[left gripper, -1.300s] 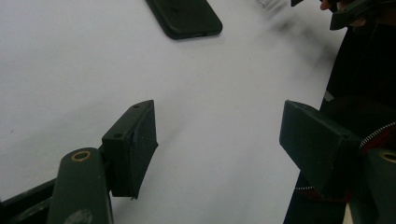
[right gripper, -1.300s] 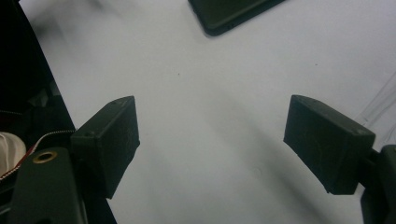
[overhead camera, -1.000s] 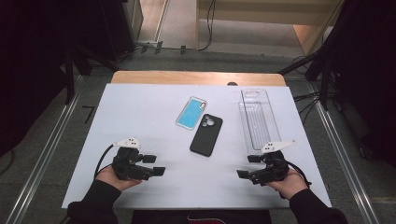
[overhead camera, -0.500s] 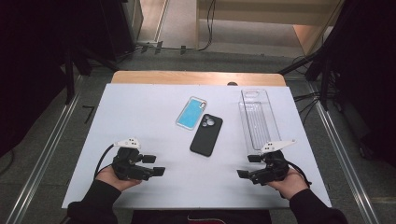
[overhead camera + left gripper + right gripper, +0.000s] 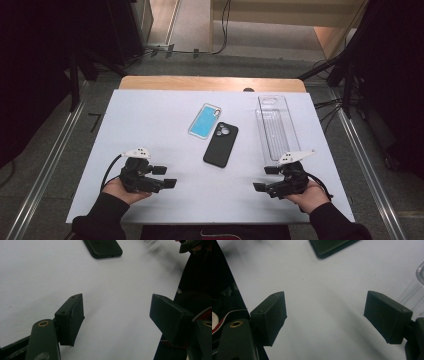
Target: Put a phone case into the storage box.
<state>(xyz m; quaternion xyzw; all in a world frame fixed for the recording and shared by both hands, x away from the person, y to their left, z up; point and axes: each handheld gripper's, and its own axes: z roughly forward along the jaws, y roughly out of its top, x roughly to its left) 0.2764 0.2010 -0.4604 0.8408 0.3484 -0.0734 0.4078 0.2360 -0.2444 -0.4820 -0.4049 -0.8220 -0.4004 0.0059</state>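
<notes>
The black phone (image 5: 221,144) is lying far from both grippers, long axis near-to-far; the left gripper (image 5: 169,177) and right gripper (image 5: 262,178) are resting with jaws apart, about equally near.

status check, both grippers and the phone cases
Left gripper open, empty. Right gripper open, empty. Black phone case and blue phone case untouched mid-table. Nothing blocking.

White table (image 5: 150,125), wooden strip (image 5: 210,83) along its far edge.
</notes>
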